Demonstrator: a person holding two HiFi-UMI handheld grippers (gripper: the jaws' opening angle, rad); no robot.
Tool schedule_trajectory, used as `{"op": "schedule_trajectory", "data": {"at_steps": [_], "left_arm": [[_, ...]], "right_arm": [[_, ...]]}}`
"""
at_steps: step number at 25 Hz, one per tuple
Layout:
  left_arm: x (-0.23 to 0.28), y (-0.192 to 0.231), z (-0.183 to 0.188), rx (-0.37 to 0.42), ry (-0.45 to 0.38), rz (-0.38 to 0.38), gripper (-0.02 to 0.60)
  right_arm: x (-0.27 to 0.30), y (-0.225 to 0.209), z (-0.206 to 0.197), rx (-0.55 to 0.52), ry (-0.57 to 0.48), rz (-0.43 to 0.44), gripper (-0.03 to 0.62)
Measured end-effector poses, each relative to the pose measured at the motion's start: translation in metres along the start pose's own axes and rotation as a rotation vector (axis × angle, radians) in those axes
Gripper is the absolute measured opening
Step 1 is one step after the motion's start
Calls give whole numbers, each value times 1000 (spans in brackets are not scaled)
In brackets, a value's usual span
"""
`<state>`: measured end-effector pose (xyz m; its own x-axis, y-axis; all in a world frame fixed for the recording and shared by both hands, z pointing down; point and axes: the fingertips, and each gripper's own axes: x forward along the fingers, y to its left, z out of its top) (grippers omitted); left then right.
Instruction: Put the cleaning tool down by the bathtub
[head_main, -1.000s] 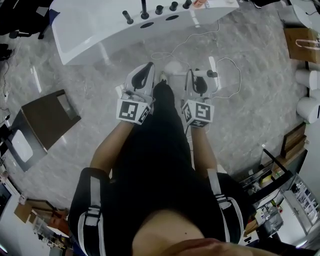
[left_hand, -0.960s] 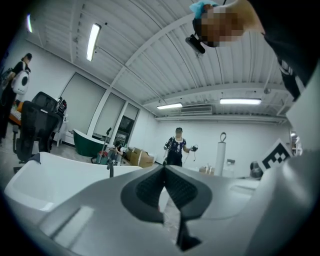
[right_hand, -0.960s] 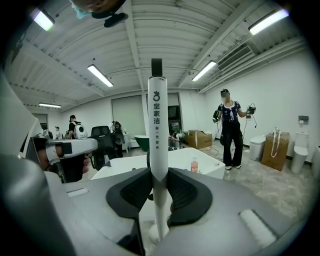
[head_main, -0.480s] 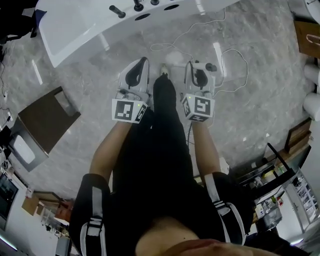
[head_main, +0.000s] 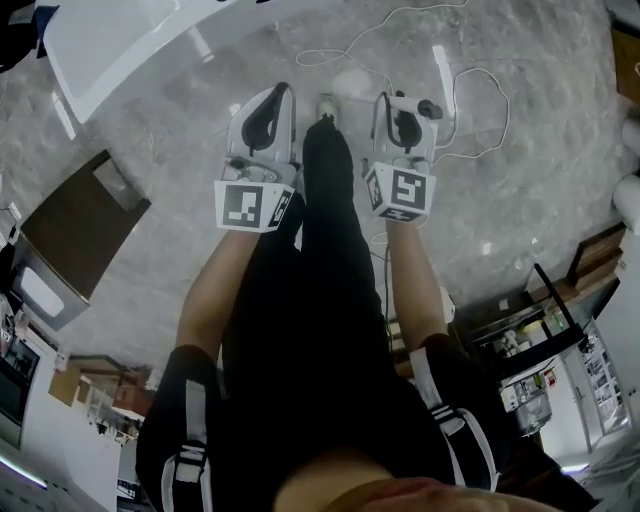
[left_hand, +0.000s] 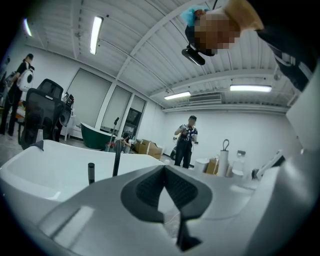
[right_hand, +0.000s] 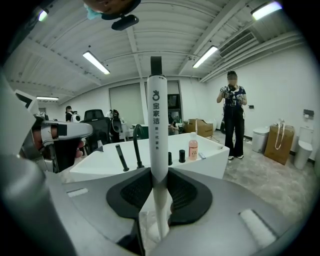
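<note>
My right gripper (head_main: 401, 102) (right_hand: 159, 176) is shut on the cleaning tool (right_hand: 158, 135), a white upright handle with a black top end and printing down its side. In the head view the tool (head_main: 415, 103) sticks out to the right of the jaws, above the grey marble floor. My left gripper (head_main: 280, 93) (left_hand: 163, 170) is shut with nothing between its pads. The white bathtub (head_main: 110, 48) (right_hand: 150, 156) lies ahead and to the left, with black taps (right_hand: 136, 146) on its rim.
A white cord (head_main: 470, 100) loops over the floor ahead of the right gripper. A pink bottle (right_hand: 193, 146) stands on the tub rim. A brown cabinet (head_main: 85, 235) is at the left and shelves (head_main: 530, 340) at the right. A person (right_hand: 233, 120) stands beyond the tub.
The head view has drifted back: the tub has slid toward the upper left corner and its taps have left the frame. Both grippers keep their place before the body, and the right still holds the tool.
</note>
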<state>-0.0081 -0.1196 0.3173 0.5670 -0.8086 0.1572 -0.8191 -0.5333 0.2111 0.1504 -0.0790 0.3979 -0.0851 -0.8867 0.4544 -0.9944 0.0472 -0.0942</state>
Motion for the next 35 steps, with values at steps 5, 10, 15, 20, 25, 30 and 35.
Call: {"op": "schedule_trajectory", "data": {"at_steps": [5, 10, 15, 20, 25, 30, 35], "left_arm": [[19, 6, -21, -10, 10, 2, 9], [35, 12, -46, -9, 34, 2, 9], [49, 22, -75, -24, 53, 7, 9], [62, 31, -103, -27, 58, 18, 9], [74, 43, -129, -55, 54, 38, 9], [79, 54, -153, -78, 41, 59, 9], [84, 71, -174, -78, 38, 79, 9]], "right_arm": [[26, -7, -19, 1, 16, 2, 92], [55, -14, -40, 8, 29, 8, 91], [85, -19, -68, -5, 47, 19, 91], [114, -23, -99, -16, 62, 32, 91], [140, -27, -132, -30, 80, 28, 91], [166, -34, -168, -12, 106, 4, 91], [196, -37, -205, -14, 125, -13, 91]]}}
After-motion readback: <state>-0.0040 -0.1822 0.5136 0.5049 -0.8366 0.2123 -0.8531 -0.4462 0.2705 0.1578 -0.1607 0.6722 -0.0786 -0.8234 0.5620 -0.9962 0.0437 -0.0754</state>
